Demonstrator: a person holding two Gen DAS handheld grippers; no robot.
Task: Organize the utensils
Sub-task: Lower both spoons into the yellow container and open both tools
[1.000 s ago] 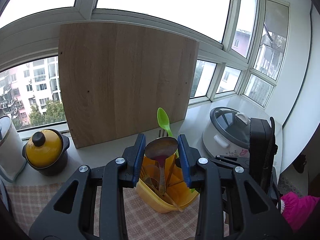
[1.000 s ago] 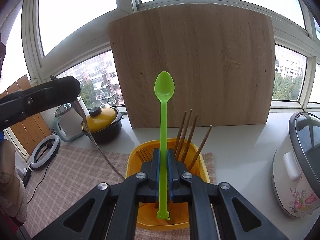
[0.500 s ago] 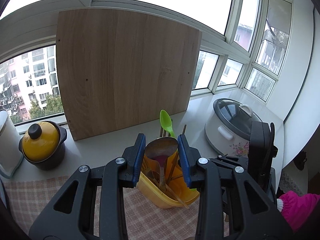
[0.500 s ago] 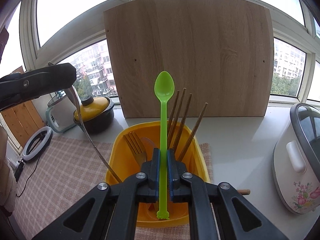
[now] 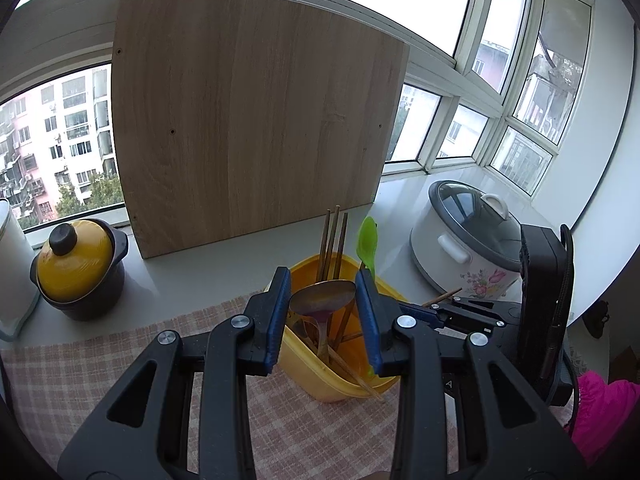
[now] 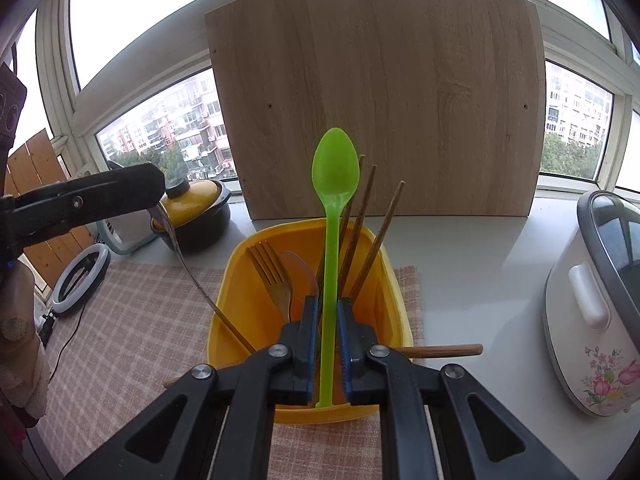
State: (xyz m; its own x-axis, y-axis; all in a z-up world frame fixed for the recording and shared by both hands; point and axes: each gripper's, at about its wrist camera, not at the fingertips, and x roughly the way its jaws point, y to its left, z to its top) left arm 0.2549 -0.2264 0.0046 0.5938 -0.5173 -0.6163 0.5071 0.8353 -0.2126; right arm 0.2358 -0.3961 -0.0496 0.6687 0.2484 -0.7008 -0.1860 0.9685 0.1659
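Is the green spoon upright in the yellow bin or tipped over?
Upright. The green spoon stands bowl-up with its handle end down inside the yellow bin, between the opening jaws of the right hand-held gripper.

Green spoon, yellow bin

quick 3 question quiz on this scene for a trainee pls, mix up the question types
1. True or false: the green spoon stands bowl-up in the yellow bin.
2. What does the left gripper hold? A ladle, B fork, C chopsticks.
3. Fill in: the right gripper jaws are ____ around the spoon.

Key: 1 true; 2 A, the ladle; 3 opening.
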